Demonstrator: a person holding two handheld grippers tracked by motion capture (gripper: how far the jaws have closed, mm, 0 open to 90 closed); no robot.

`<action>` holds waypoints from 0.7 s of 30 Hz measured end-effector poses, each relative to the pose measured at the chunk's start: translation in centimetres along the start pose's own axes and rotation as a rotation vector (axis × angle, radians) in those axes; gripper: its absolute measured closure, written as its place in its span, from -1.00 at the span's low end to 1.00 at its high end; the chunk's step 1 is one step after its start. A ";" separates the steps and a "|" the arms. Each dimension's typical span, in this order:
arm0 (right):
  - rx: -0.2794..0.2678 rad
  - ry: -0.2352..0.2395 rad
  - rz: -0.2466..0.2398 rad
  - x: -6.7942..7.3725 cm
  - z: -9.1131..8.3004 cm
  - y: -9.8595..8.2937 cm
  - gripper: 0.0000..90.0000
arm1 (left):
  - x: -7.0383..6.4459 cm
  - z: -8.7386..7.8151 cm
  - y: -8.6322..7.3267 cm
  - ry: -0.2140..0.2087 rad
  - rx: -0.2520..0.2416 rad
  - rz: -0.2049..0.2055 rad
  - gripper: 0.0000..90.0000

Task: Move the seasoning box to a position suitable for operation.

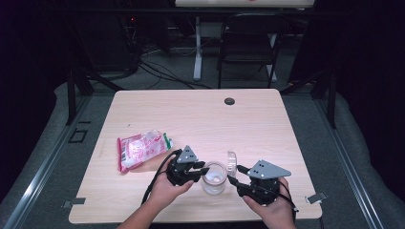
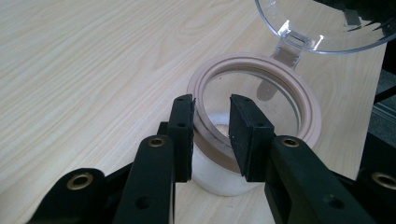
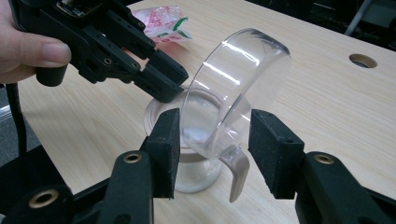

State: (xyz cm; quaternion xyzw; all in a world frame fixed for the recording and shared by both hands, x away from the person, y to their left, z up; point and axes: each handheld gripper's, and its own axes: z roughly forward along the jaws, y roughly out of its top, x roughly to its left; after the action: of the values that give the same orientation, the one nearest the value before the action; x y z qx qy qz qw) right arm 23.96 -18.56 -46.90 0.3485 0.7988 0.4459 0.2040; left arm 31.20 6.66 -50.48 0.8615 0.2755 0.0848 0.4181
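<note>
A clear jar (image 1: 213,179) with a beige rim (image 2: 261,63) stands near the table's front edge. Its clear hinged lid (image 3: 233,84) is flipped up, and a beige clasp tab (image 3: 238,172) hangs below it. My left gripper (image 2: 211,133) is open and straddles the near side of the rim, one jaw outside the jar and one inside, with a gap showing. My right gripper (image 3: 215,140) is open, its jaws on either side of the lid's lower edge. In the high view the left gripper (image 1: 202,168) and right gripper (image 1: 236,174) flank the jar.
A pink and white snack bag (image 1: 141,149) lies to the left on the wooden table (image 1: 191,114). A round cable hole (image 1: 229,101) sits near the far edge. A folding chair (image 1: 250,38) stands on the floor beyond the table.
</note>
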 end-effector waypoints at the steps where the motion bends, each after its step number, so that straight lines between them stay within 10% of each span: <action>1: 0.002 -0.002 0.004 -0.1 -0.1 -0.1 0.19 | 0.0 0.0 0.0 -0.001 0.001 0.000 0.58; 21: 0.036 0.024 0.010 -1.2 1.3 -2.6 0.10 | 0.0 0.0 0.1 -0.009 0.010 -0.004 0.55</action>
State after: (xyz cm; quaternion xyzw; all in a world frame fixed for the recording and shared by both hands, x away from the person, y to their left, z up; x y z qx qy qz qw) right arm 24.66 -19.65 -49.75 0.3507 0.8074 0.4366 0.1858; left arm 31.24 6.68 -50.41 0.8634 0.2755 0.0786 0.4152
